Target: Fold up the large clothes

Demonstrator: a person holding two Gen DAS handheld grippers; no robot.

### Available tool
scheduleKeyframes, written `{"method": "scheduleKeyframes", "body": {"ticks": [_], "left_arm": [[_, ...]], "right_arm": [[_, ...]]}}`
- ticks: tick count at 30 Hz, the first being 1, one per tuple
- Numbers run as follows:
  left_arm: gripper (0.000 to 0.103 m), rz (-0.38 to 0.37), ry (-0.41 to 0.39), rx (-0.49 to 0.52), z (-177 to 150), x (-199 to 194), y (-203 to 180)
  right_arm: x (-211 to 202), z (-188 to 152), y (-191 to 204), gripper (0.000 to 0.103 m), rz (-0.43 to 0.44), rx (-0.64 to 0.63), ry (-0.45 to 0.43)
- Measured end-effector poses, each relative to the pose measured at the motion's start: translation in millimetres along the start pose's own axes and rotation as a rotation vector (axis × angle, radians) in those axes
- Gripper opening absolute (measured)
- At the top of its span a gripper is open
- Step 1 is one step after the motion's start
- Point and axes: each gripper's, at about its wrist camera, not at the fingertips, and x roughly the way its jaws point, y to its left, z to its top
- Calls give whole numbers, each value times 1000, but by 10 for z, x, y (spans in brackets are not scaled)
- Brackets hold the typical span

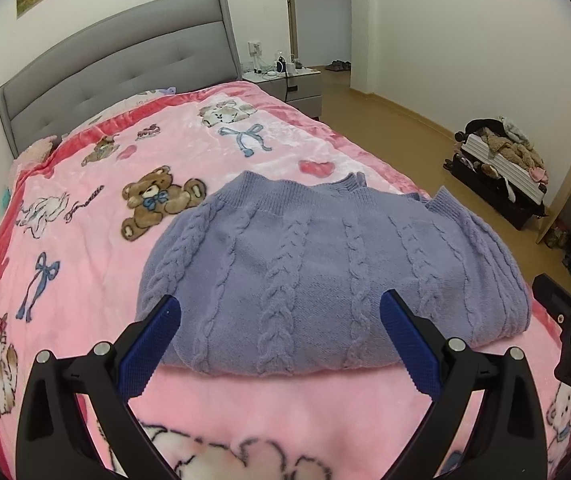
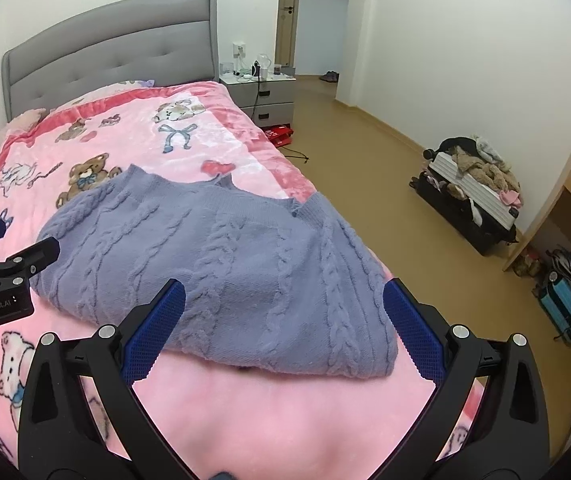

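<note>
I hold both grippers spread and empty above the near edge of the purple sweater [image 1: 325,276], left gripper [image 1: 281,312] beside right gripper [image 2: 285,300]. It lies folded on the pink blanket [image 1: 85,240], so I judge the fold nearly finished.

A home bedroom: a grey padded headboard [image 1: 125,60], a pink teddy-bear plush blanket [image 1: 85,208], a grey bedside cabinet [image 2: 269,96], an overflowing open suitcase [image 2: 473,196].
</note>
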Motion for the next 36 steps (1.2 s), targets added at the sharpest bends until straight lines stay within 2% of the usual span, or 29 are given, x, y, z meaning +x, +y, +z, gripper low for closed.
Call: {"method": "scheduleKeyframes", "body": {"ticks": [24, 36], "left_arm": [[98, -29, -28, -19, 57, -138, -97], [98, -14, -24, -20, 88, -172, -106]], "right_arm": [[-79, 37, -80, 95, 18, 10, 1], [-131, 49, -77, 95, 25, 9, -7]]}}
